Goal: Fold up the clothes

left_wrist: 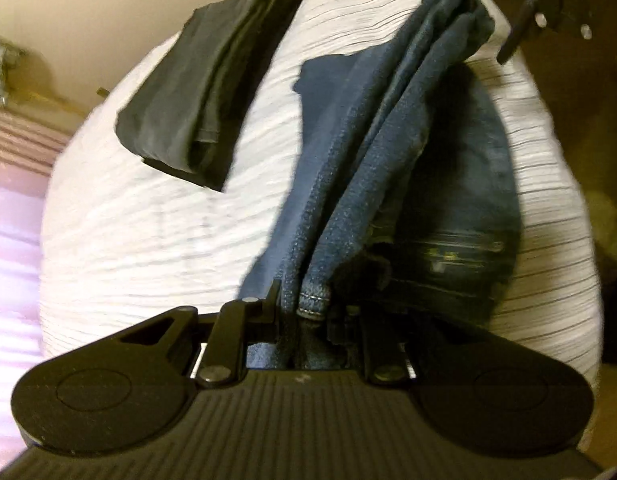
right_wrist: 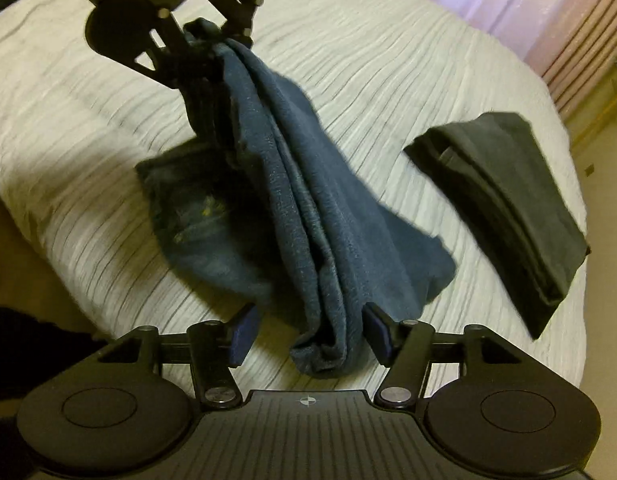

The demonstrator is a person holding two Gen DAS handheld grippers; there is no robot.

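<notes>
A white ribbed bedspread [right_wrist: 388, 80] covers the bed under me, with a pink striped curtain [right_wrist: 548, 8] behind it. A dark garment [right_wrist: 504, 204], already folded, lies off to one side, well apart from the work.

I hold the jeans [right_wrist: 308, 216] stretched between my two claws, the loose part draped onto the bedspread below. My left claw [left_wrist: 300, 300] is clamped on one end; a stitched hem sticks out from between its jaws. My right claw [right_wrist: 308, 326] stands apart: the other end of the jeans hangs between its jaws, against the pad [right_wrist: 376, 328] on one side, with a clear gap to the pad on the other side. So that end is not pinched, I judge.

The risk I see is that the right end slides out and drops in a heap, since nothing presses on it, and the layers I gathered would fan apart. If my left claw then pulls or lifts, it would drag the whole bundle crooked across the bed. The jeans might also land over the folded dark garment if I swing that way.
</notes>
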